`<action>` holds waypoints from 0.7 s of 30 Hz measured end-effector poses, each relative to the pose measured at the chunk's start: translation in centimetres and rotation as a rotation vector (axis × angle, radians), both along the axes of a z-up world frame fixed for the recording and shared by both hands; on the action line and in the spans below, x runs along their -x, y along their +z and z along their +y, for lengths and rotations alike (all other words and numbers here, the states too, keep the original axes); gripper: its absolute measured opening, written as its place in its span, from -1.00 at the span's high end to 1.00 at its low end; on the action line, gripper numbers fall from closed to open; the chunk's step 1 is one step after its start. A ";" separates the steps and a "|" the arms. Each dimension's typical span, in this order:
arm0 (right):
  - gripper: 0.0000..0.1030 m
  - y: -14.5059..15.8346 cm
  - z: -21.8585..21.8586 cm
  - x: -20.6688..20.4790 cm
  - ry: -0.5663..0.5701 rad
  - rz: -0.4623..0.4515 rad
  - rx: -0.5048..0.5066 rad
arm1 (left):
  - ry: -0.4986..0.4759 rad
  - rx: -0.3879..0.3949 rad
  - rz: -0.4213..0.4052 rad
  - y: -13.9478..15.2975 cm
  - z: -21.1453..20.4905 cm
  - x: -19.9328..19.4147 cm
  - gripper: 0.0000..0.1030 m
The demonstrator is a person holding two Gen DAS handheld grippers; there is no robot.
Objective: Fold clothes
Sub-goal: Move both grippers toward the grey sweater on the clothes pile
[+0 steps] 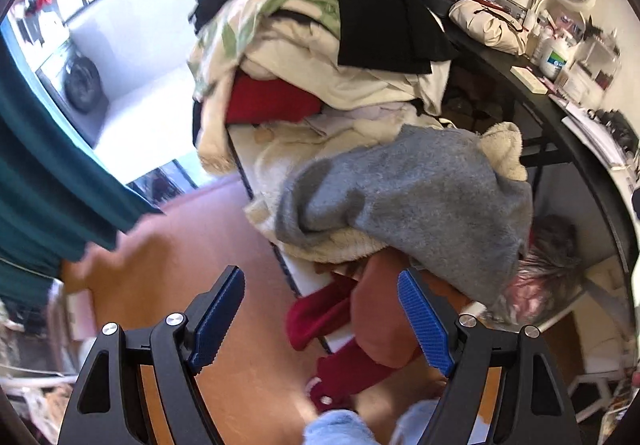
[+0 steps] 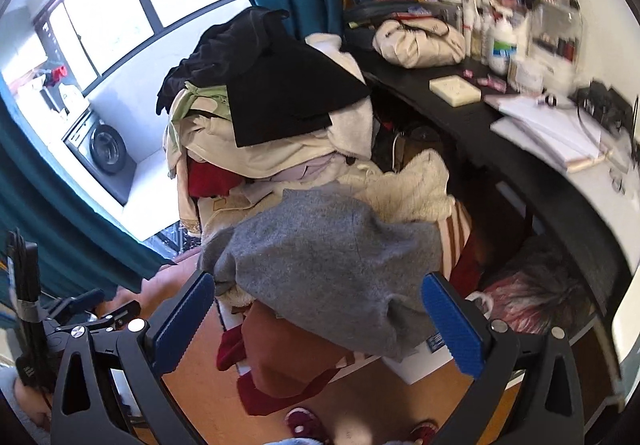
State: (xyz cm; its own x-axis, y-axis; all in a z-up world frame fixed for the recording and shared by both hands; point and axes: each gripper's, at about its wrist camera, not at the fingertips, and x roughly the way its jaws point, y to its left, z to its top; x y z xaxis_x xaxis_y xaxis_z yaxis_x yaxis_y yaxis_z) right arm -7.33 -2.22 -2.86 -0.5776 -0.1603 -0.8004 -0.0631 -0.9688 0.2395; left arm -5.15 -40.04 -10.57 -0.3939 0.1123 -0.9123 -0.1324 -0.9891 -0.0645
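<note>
Two grippers in view, both with jaws spread wide and nothing between the blue pads. Left gripper (image 1: 320, 315) hangs over orange floor (image 1: 168, 269) at the pile's left edge; right gripper (image 2: 318, 325) points down at the grey sweater (image 2: 328, 265), pads apart from it on either side. Pile (image 1: 320, 85) heaped on a white stand, of which only an edge (image 1: 244, 165) shows; the rest is buried. Grey sweater lies at the front of the pile, draped over cream fleece (image 2: 404, 185). Black garment (image 2: 280, 93) on top, pale green-patterned cloth (image 1: 256, 21) beneath it, red cloth (image 1: 272, 101) wedged mid-pile. Rust and dark red pieces (image 2: 280, 361) hang below the sweater toward the floor; where one ends and the next begins cannot be made out. Black desk (image 2: 460, 117) at right, cluttered, items blurred. Washer (image 2: 106, 149) beyond the window. Bag under the desk (image 2: 532, 297) indistinct. Slippered feet (image 2: 300, 425) cut off at the bottom edge of the right view.
</note>
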 end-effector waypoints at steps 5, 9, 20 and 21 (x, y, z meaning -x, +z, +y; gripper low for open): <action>-1.00 -2.0 1.2 0.9 -0.018 -0.030 0.021 | 0.076 -0.036 -0.072 -0.9 0.3 0.6 -0.54; -1.00 -5.1 3.9 1.6 0.055 -0.088 -0.042 | 0.116 -0.080 -0.059 -1.2 2.5 1.4 -0.54; -0.92 -14.1 8.7 10.3 0.145 -0.115 -0.166 | 0.103 0.046 -0.078 -3.2 11.3 7.4 -0.54; -0.81 -14.7 9.0 11.2 0.161 -0.120 -0.139 | 0.117 0.012 -0.090 -3.4 11.9 8.2 -0.54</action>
State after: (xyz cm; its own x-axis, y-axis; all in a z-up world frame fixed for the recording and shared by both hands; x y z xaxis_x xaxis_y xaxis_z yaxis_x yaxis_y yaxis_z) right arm -18.50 6.80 -17.56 -0.4526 -0.1256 -0.8828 0.0747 -0.9919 0.1028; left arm -13.40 -28.19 -14.02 -0.3197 0.0589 -0.9457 -0.0104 -0.9982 -0.0586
